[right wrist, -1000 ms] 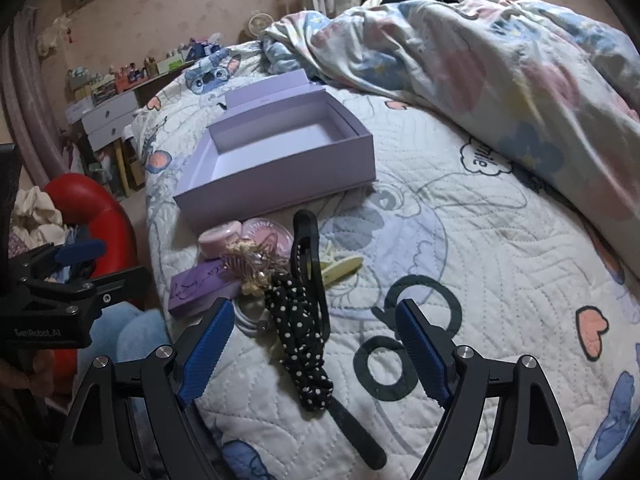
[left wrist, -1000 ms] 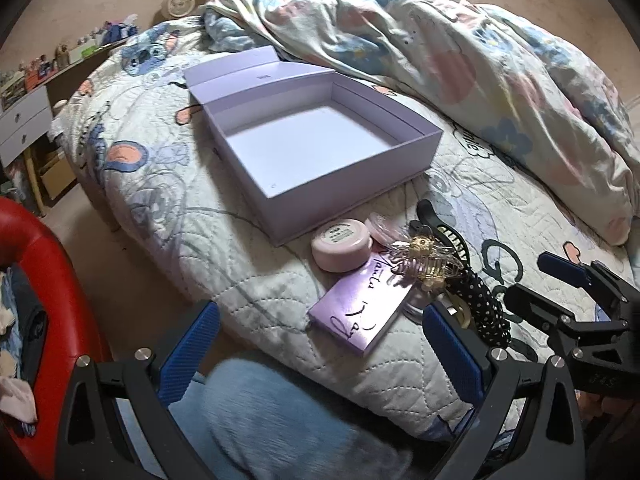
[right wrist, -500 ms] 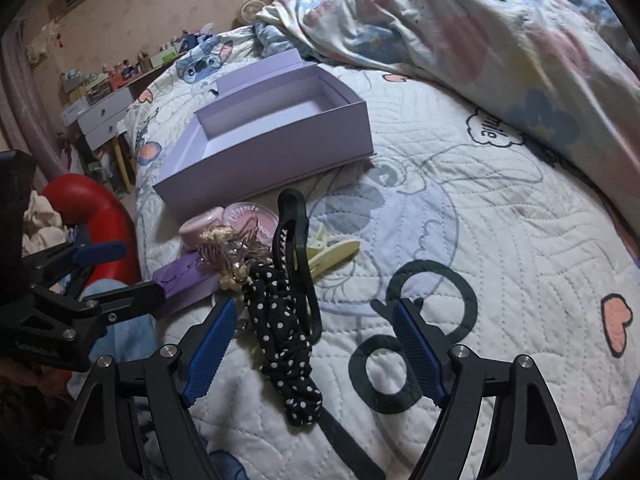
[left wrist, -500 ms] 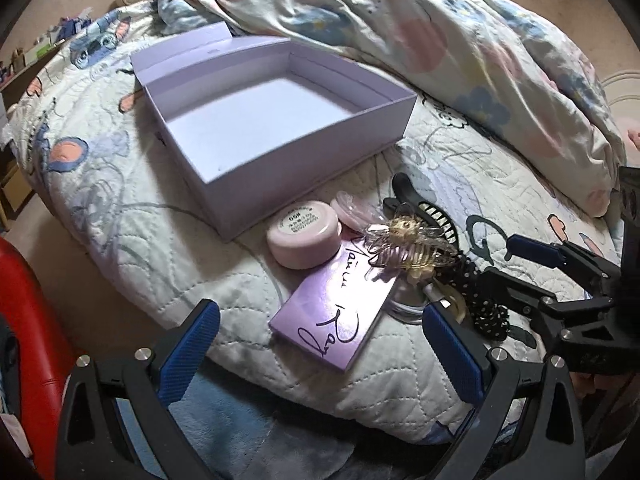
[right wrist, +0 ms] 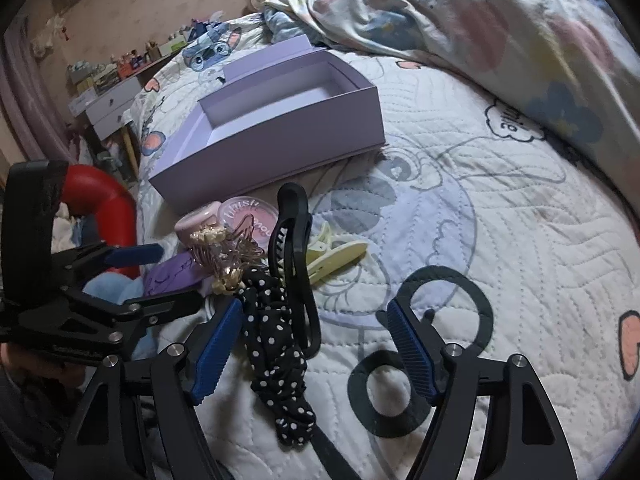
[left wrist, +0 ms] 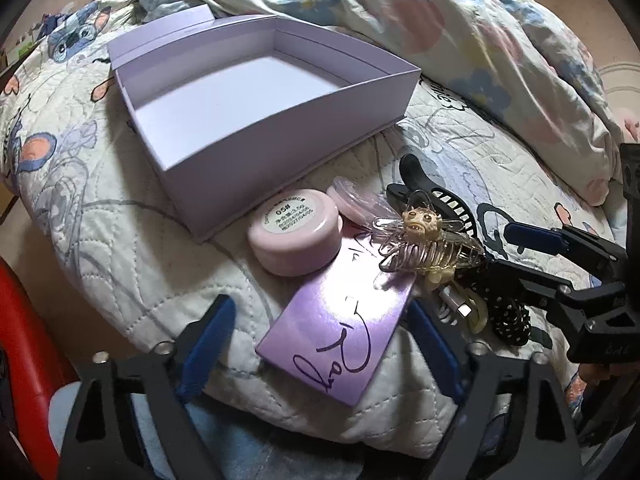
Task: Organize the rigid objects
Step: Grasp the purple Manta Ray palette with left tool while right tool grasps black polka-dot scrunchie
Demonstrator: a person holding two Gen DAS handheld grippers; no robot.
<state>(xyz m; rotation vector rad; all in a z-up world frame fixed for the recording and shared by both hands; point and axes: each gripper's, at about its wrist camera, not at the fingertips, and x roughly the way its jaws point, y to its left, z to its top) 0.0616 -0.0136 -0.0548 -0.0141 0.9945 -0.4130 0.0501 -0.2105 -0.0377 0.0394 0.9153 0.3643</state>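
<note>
An empty lilac box (left wrist: 280, 148) (right wrist: 272, 152) lies open on the quilted bed. In front of it sits a pile: a pink jar (left wrist: 294, 236), a pink compact (right wrist: 248, 216), a clear hair claw (left wrist: 428, 240), a black claw clip (right wrist: 296, 248), yellow clips (right wrist: 336, 252) and a polka-dot scrunchie (right wrist: 276, 340). My left gripper (left wrist: 320, 344) straddles a flat purple signed case (left wrist: 340, 332); its jaws are closing, and the pads stand clear of the case. My right gripper (right wrist: 314, 344) hangs over the scrunchie and black clip, jaws closing and touching neither.
A crumpled floral duvet (right wrist: 500, 28) covers the far right of the bed. A red seat (right wrist: 108, 200) stands off the bed's left edge, with a dresser (right wrist: 112, 100) behind it. Bare quilt (right wrist: 520, 240) stretches right of the pile.
Both grippers have sunk and come closer to the pile. The left jaws have narrowed around the purple case; the right jaws have narrowed a little over the scrunchie.
</note>
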